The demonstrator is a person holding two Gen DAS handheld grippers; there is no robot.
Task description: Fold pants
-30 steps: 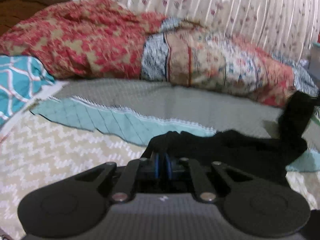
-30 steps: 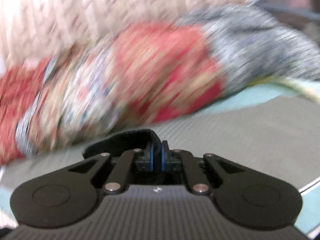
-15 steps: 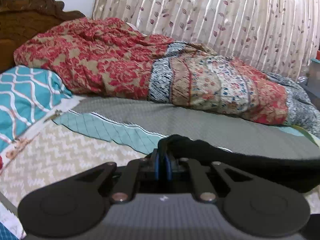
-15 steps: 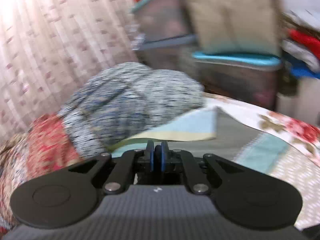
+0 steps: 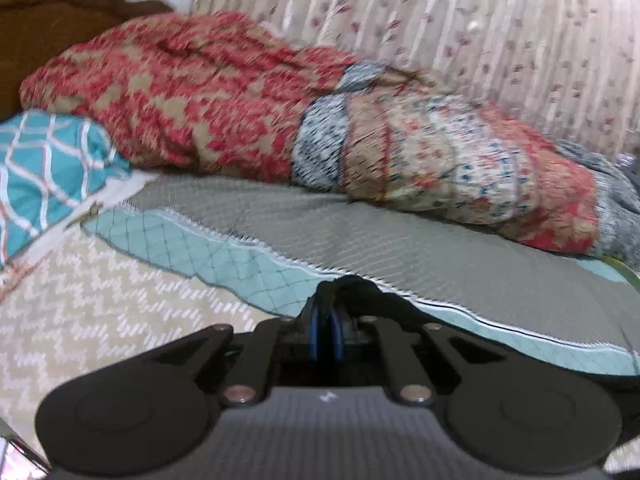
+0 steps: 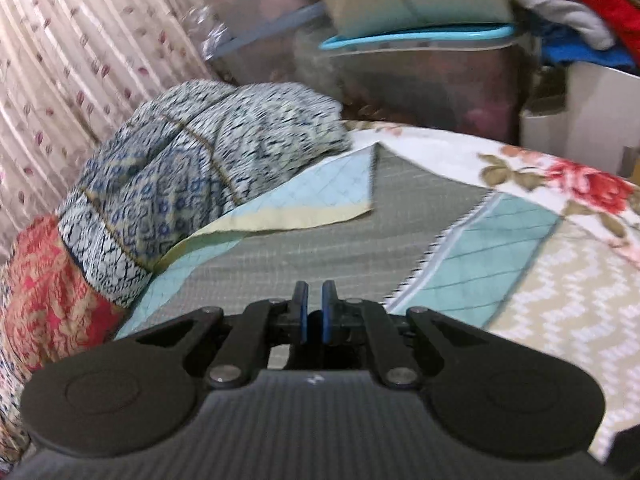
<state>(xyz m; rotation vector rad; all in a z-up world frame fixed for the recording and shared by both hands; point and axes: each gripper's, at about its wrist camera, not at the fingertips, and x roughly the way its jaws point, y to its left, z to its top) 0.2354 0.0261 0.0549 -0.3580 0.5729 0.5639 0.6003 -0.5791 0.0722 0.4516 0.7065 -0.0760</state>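
Left gripper (image 5: 325,322) pinches black pants (image 5: 360,294), blue pads pressed on the fabric bunched at the tips, low over the bed. Right gripper (image 6: 314,310) has pads nearly together with a narrow gap, nothing visible between them; cannot tell if it holds pants. Patchwork quilt (image 5: 100,312) covers the bed under both. Rolled red floral blanket (image 5: 208,96) lies across the far side, teal pillow (image 5: 44,168) at left, curtain (image 5: 480,32) behind. Plastic storage bins (image 6: 424,64) stand past the bed.

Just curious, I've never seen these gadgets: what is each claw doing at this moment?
Left gripper: shut on the black pants.
Right gripper: nearly shut; whether it holds anything cannot be told.
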